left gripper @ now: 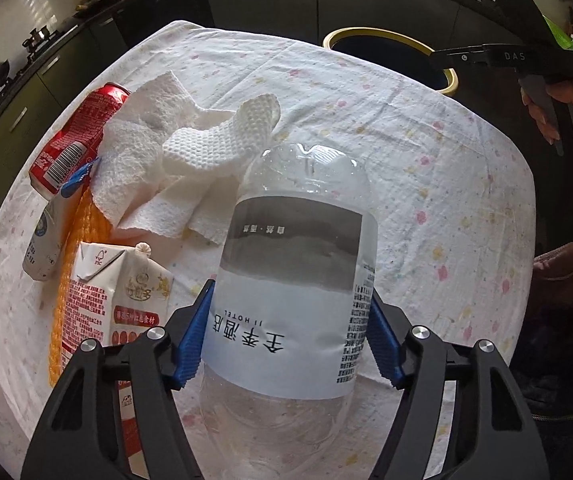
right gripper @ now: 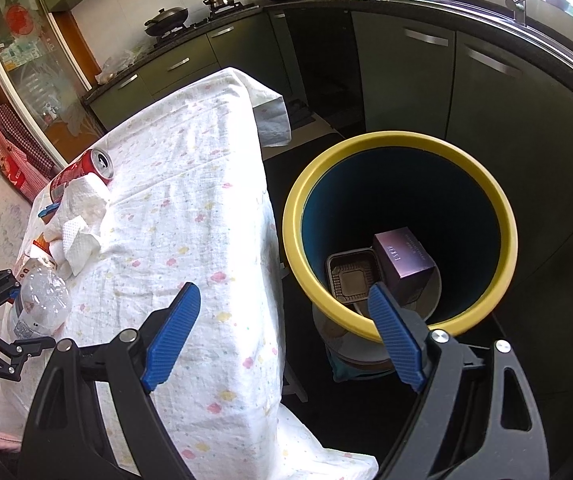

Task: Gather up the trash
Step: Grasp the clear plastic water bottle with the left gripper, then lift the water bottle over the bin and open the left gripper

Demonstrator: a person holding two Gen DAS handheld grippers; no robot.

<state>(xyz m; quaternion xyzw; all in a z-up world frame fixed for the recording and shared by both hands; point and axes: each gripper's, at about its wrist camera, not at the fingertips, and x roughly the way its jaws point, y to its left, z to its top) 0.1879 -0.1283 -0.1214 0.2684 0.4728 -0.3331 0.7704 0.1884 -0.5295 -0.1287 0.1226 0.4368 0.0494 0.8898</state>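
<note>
Gripping a clear plastic bottle [left gripper: 294, 280] between its blue pads, the left tool [left gripper: 286, 344] holds it near the counter [left gripper: 446, 184]; paper towels [left gripper: 158, 168] and a red can [left gripper: 82, 136] lie far left. Right wrist view: the right tool [right gripper: 282, 332] gapes wide, holding nothing, beside the yellow-rimmed bin [right gripper: 398, 236], which seemingly holds a box [right gripper: 404, 266].

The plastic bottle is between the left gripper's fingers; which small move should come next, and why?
Probably carry the plastic bottle right toward the yellow-rimmed bin. The left gripper already clamps its label, and the bin stands open beside the table, holding earlier trash.
</note>
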